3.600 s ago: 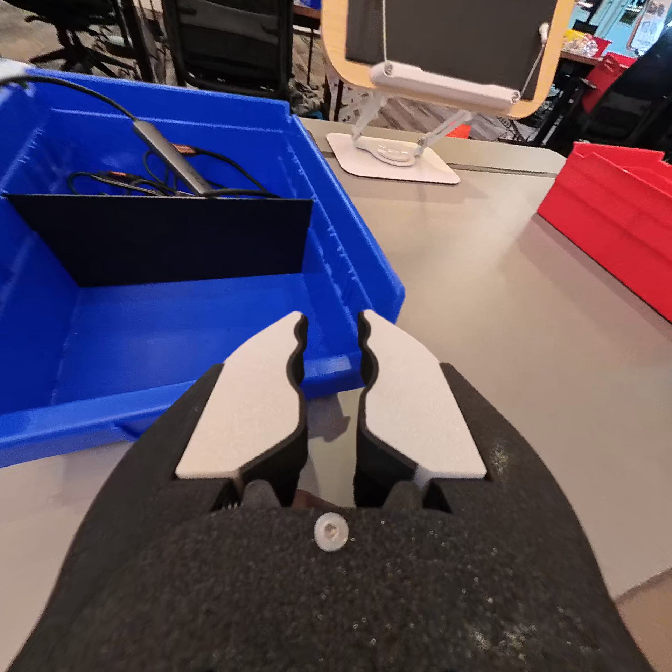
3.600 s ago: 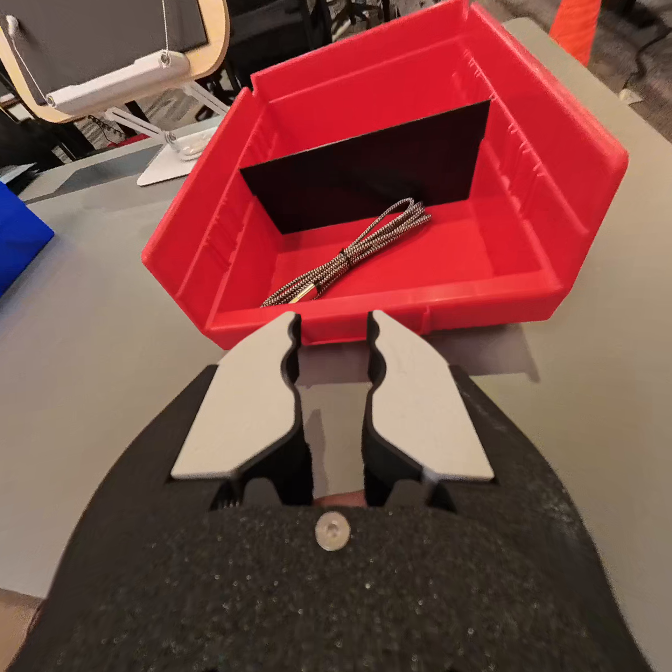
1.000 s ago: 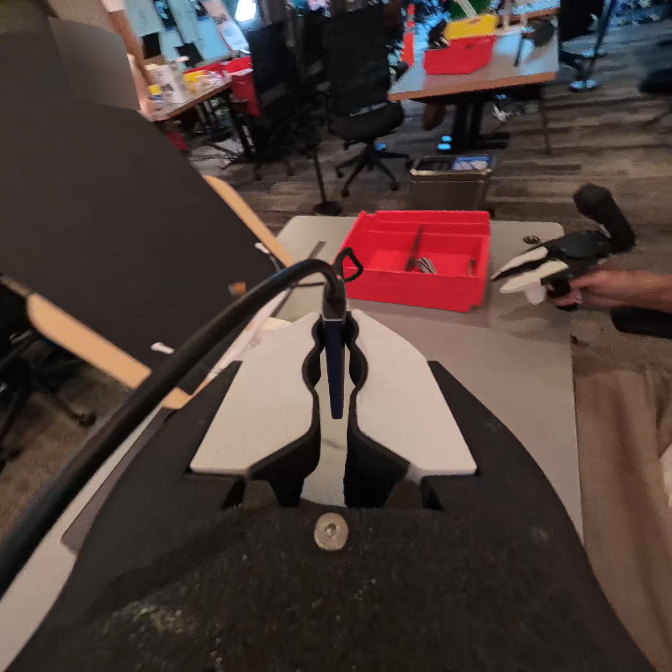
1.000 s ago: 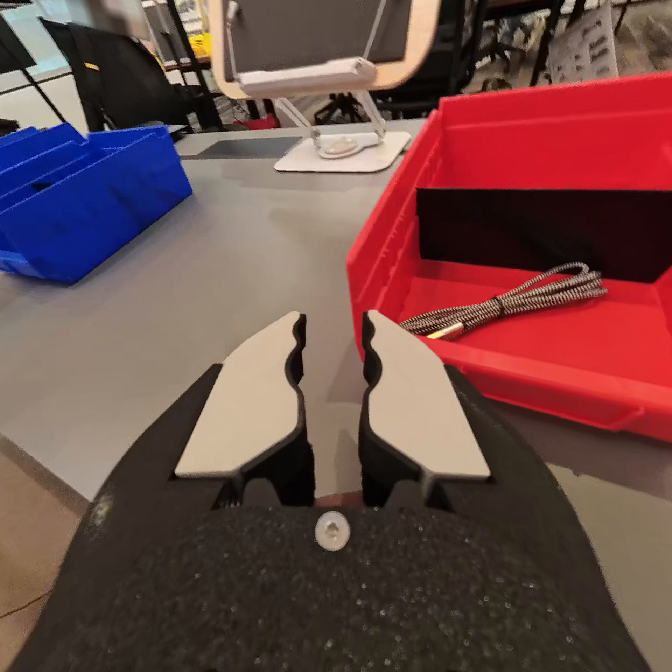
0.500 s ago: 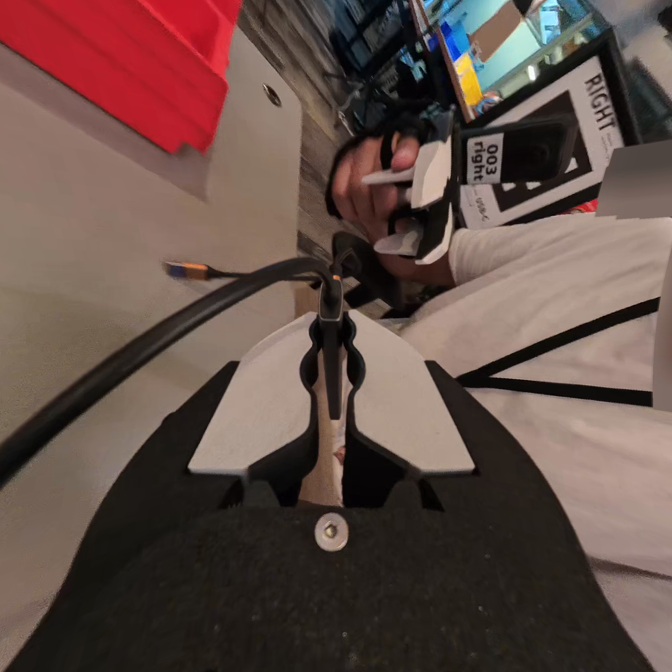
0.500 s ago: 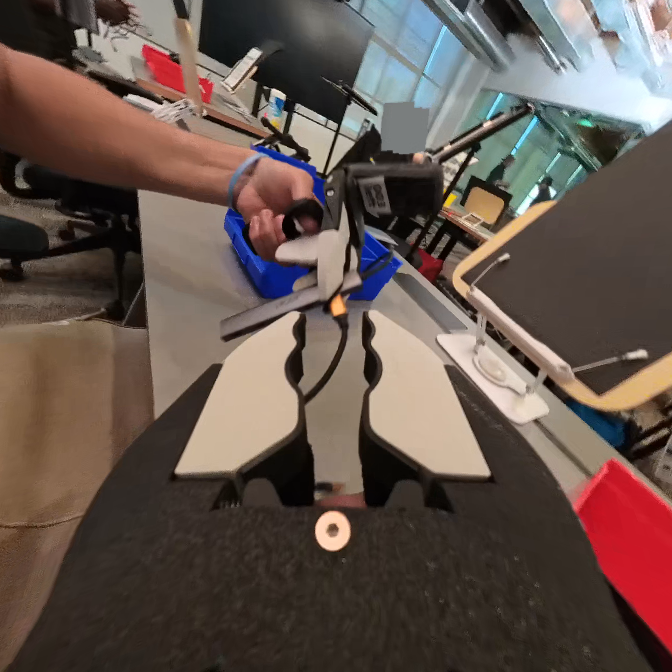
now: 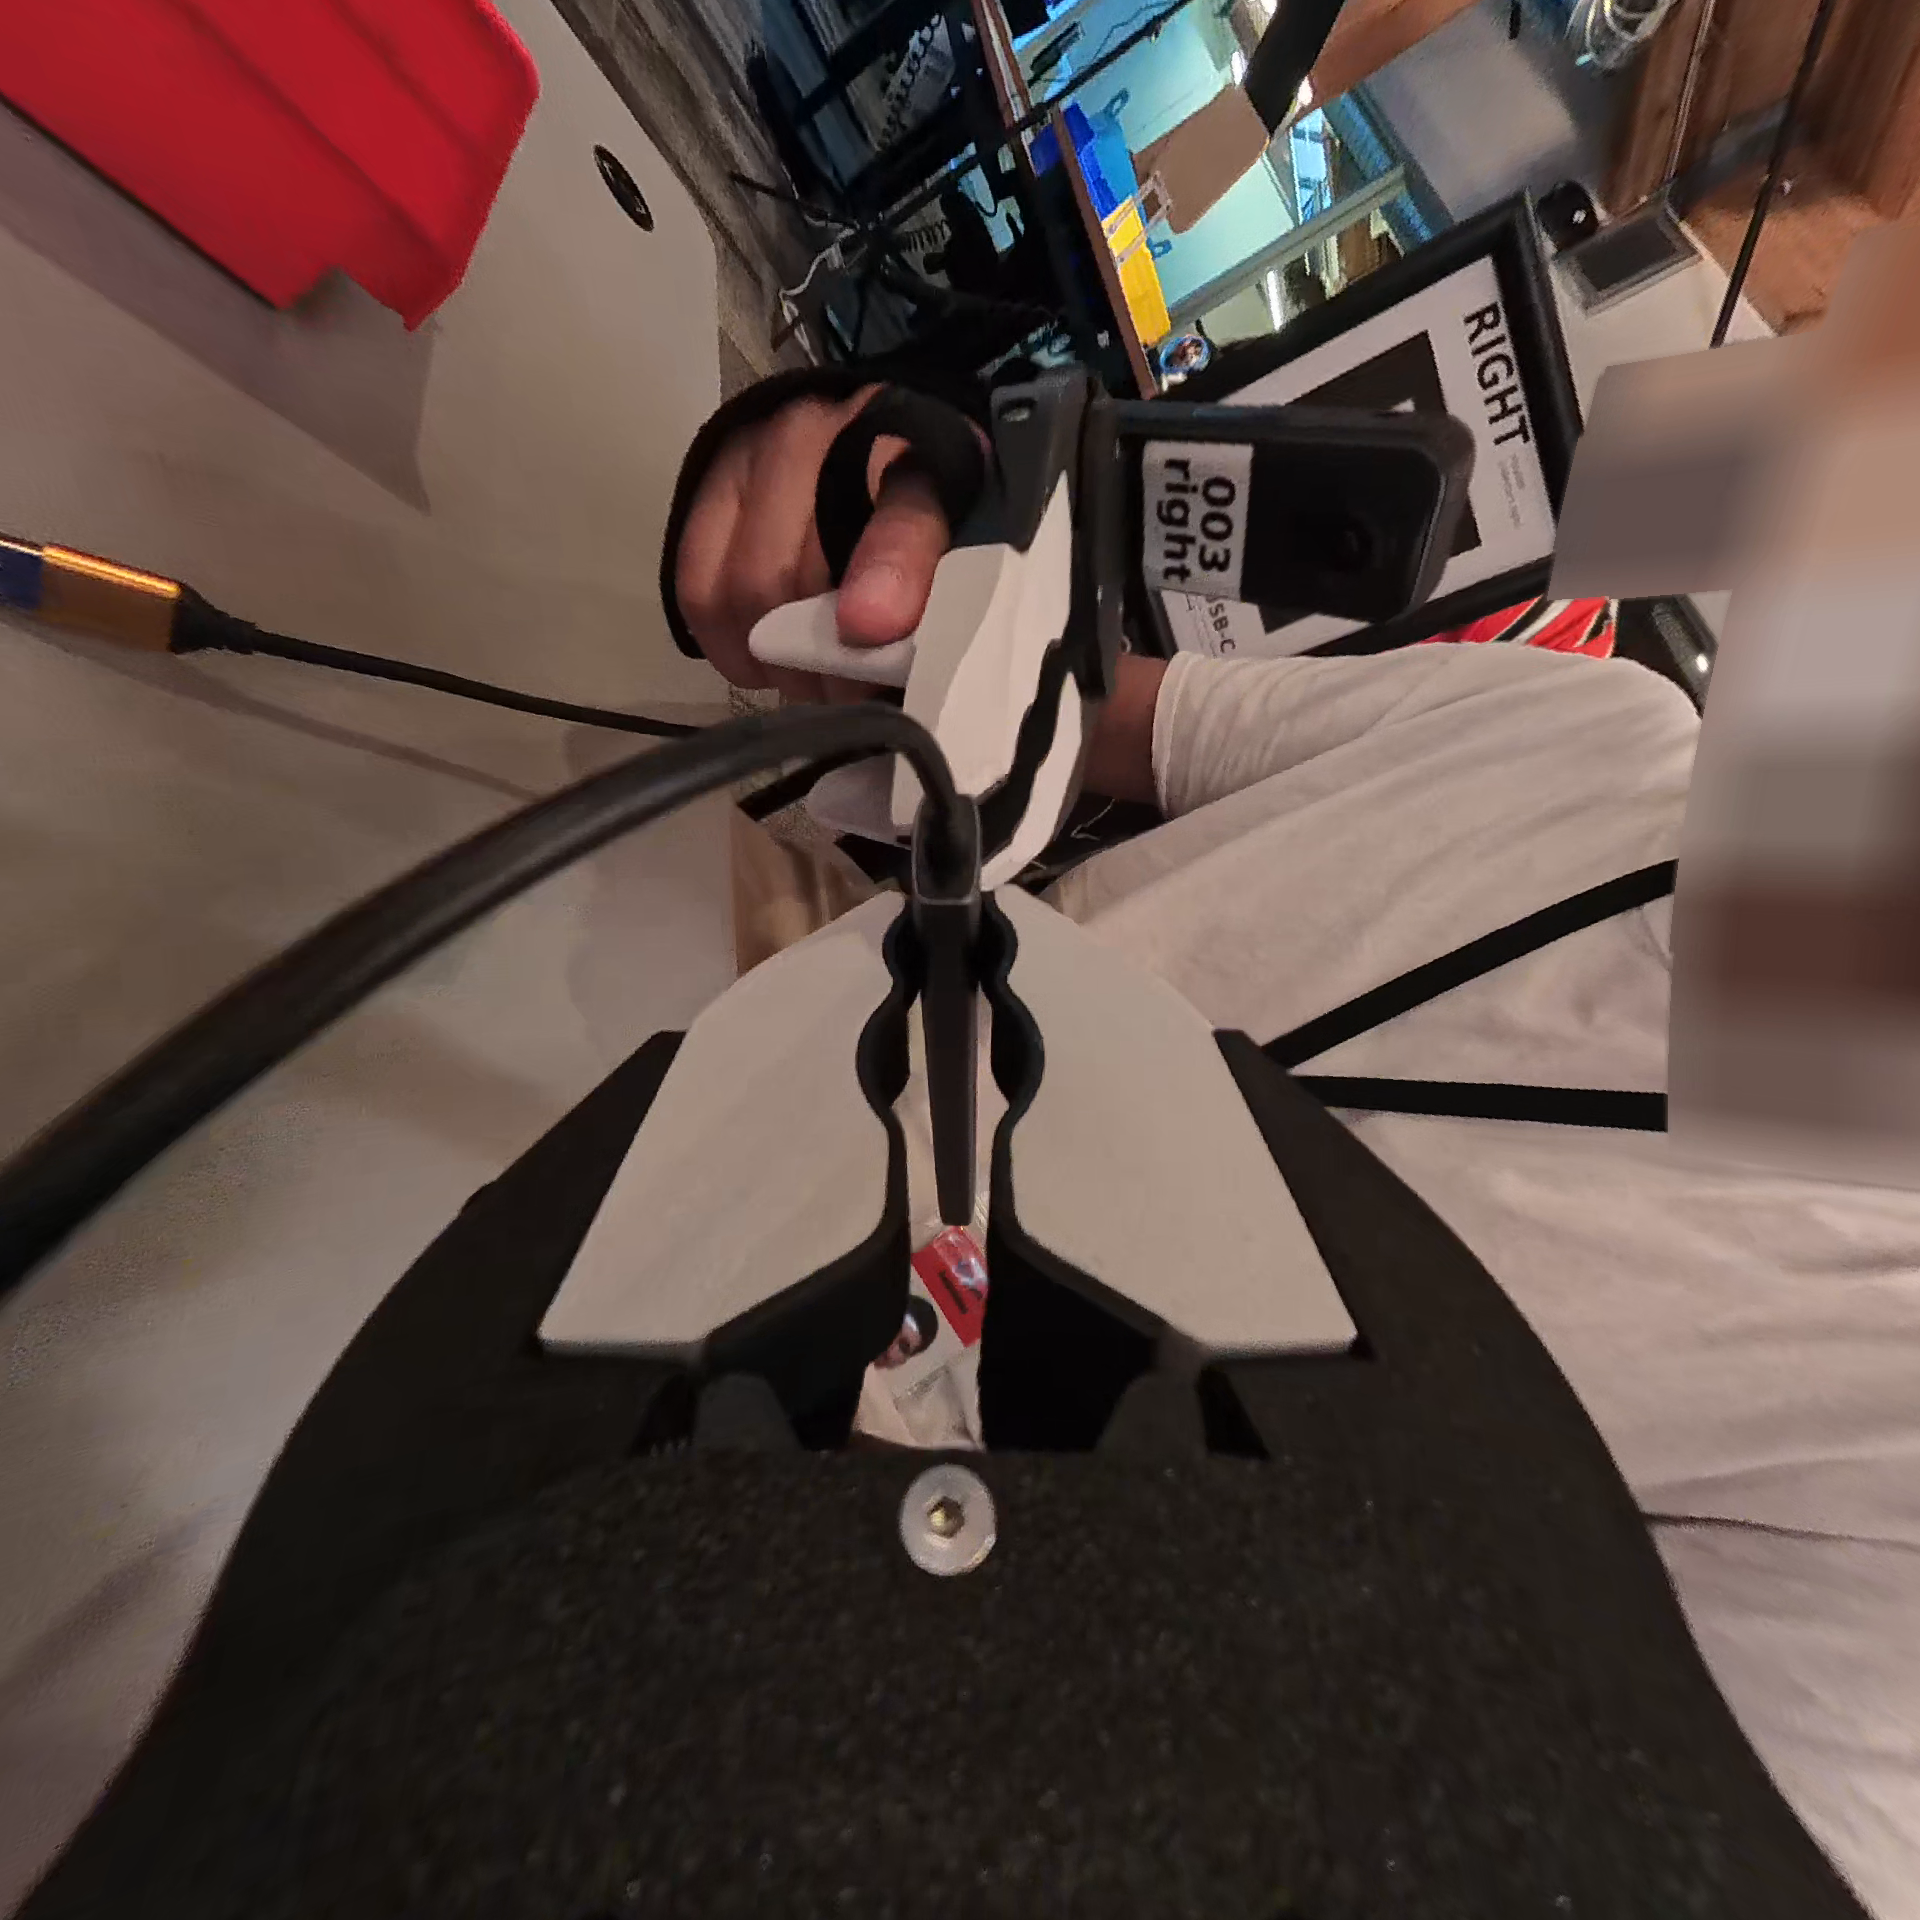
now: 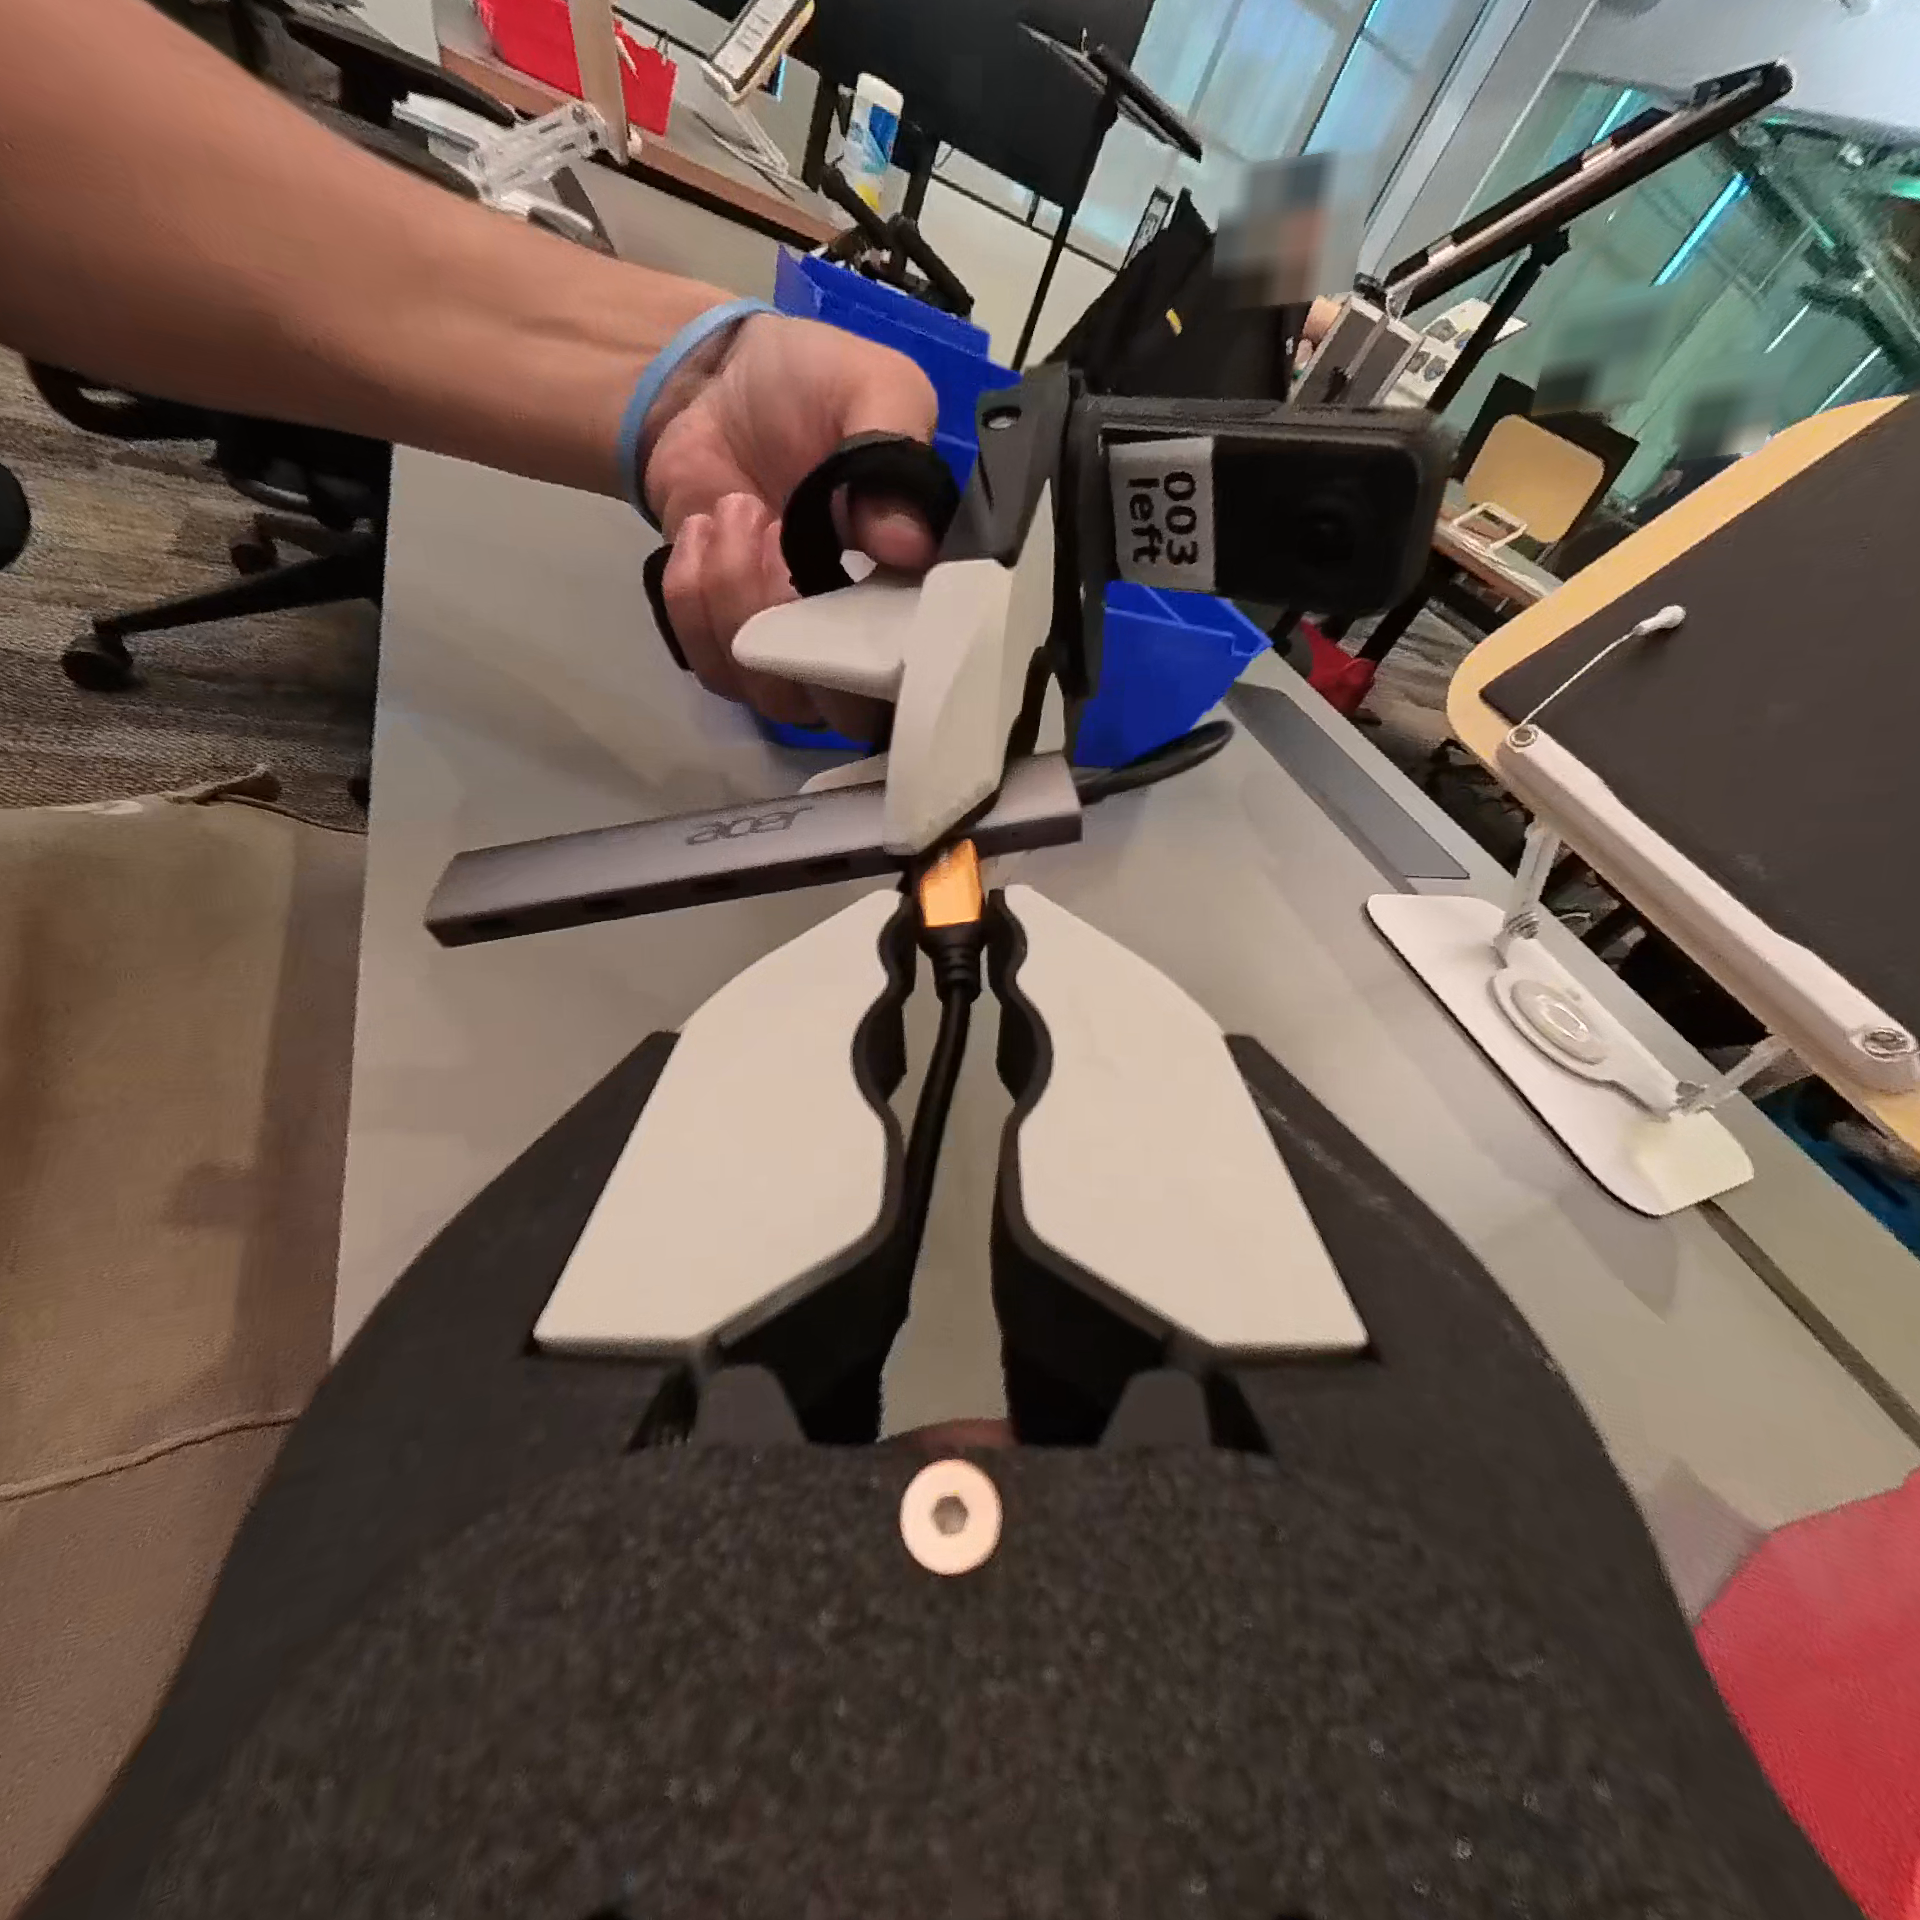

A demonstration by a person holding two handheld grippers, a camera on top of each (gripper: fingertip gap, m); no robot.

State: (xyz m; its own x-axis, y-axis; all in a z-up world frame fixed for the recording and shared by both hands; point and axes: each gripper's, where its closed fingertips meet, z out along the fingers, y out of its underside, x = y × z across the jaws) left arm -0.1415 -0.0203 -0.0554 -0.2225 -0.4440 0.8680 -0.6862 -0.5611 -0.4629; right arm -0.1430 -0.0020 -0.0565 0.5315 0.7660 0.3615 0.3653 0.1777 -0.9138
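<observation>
grey table [image 8: 540, 644], office chairs [image 8: 208, 520], carpet, tall windows [image 8: 1558, 125] behind.

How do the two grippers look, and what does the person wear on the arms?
Each gripper, left and right, has pale grey fingers with wavy black inner edges on a rough black body. A black camera with a white label sits on top, and a black finger loop. The person wears a blue wristband and a white sleeve.

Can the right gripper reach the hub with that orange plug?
Probably yes: the right gripper holds the orange plug right at the hub, beside the left gripper; nothing lies between.
</observation>
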